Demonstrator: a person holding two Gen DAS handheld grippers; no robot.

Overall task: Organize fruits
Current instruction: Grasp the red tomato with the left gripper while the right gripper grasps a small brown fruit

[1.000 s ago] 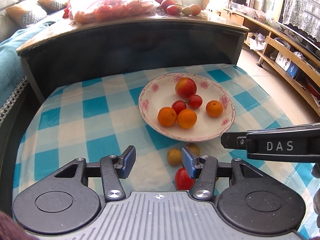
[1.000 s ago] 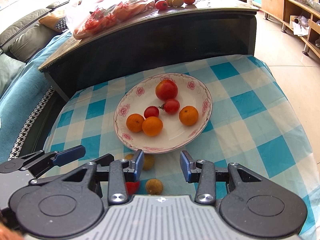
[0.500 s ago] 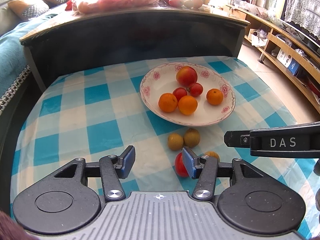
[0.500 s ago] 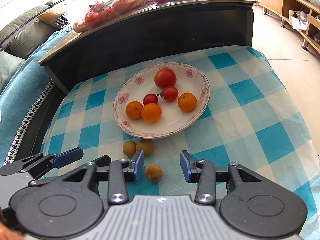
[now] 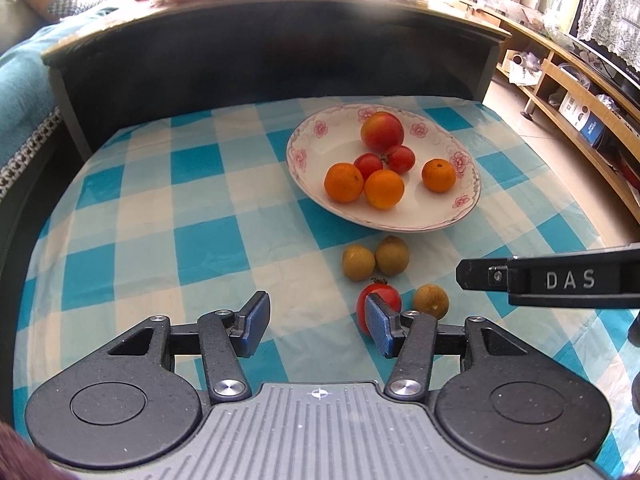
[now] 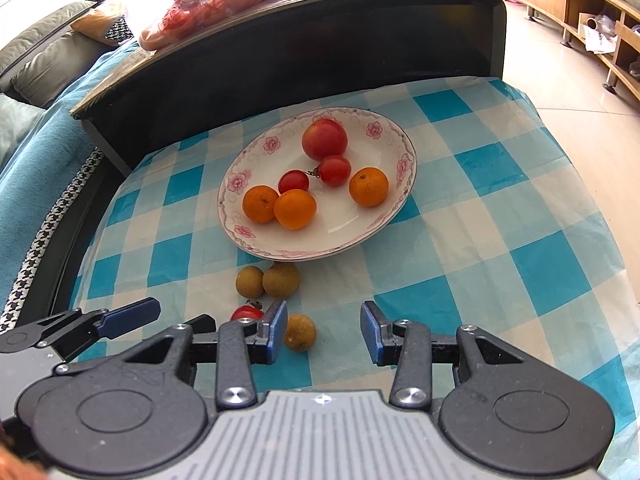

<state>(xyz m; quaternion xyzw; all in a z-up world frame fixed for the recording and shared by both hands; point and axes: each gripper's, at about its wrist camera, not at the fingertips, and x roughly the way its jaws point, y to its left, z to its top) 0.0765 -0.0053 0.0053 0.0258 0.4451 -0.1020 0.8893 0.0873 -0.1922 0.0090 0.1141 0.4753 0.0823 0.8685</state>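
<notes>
A white flowered plate (image 5: 464,216) (image 6: 248,240) on the blue checked cloth holds a large red fruit (image 5: 382,131), two small tomatoes and three oranges (image 6: 295,209). In front of the plate lie two brown longans (image 5: 375,260) (image 6: 267,280), a red tomato (image 5: 380,300) (image 6: 246,313) and a third longan (image 5: 431,301) (image 6: 300,333). My left gripper (image 5: 316,326) hangs open above the cloth, the tomato just behind its right finger. My right gripper (image 6: 324,332) is open too, the single longan beside its left pad, nothing held.
A dark raised table edge (image 5: 256,32) stands behind the cloth, carrying a bag of red fruit (image 6: 216,4) and more loose fruit. A sofa with a blue cover (image 6: 36,152) lies at left, wooden shelving (image 5: 580,92) at right.
Both grippers have drawn back from the plate, so the loose longans and tomato now show in full ahead of the fingers. Jaw widths look unchanged.
</notes>
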